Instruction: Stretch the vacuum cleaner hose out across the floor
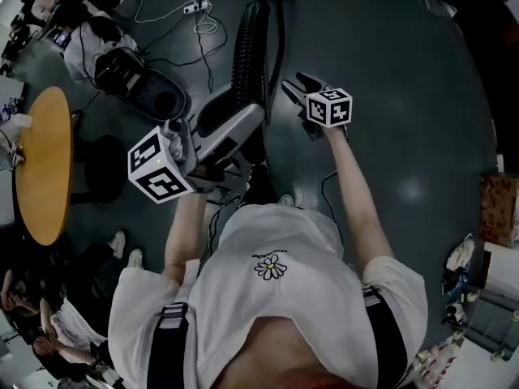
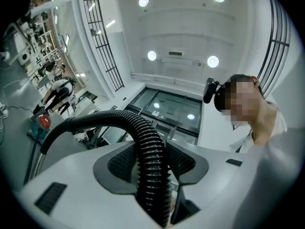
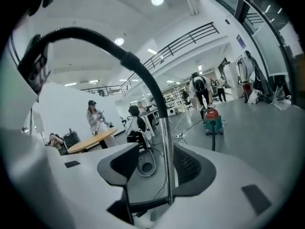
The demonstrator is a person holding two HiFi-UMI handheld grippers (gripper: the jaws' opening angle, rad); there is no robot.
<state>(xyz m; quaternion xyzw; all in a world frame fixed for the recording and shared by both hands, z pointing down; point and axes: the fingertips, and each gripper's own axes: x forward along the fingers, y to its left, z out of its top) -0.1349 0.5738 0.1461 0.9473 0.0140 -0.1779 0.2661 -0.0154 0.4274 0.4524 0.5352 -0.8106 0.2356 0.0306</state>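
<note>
Holding the black ribbed vacuum cleaner hose (image 2: pixel 143 128) clamped in the left gripper (image 2: pixel 152 173), arched up off the grey floor (image 1: pixel 405 96). Meanwhile the right gripper (image 3: pixel 157 171) sits half-open with the shiny metal wand (image 3: pixel 167 142) between its jaws, not squeezed. Stretching's barely started imo, nothing's laid out yet.

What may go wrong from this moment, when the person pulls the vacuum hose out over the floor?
1. The right gripper has its jaws apart around the metal tube, not pressing it, so the tube may slip out when pulled.
2. The left gripper is shut on the ribbed hose where it curves over; a hard pull might kink it.
3. Loose cables and a power strip lie on the floor ahead; the hose may snag them.
</note>
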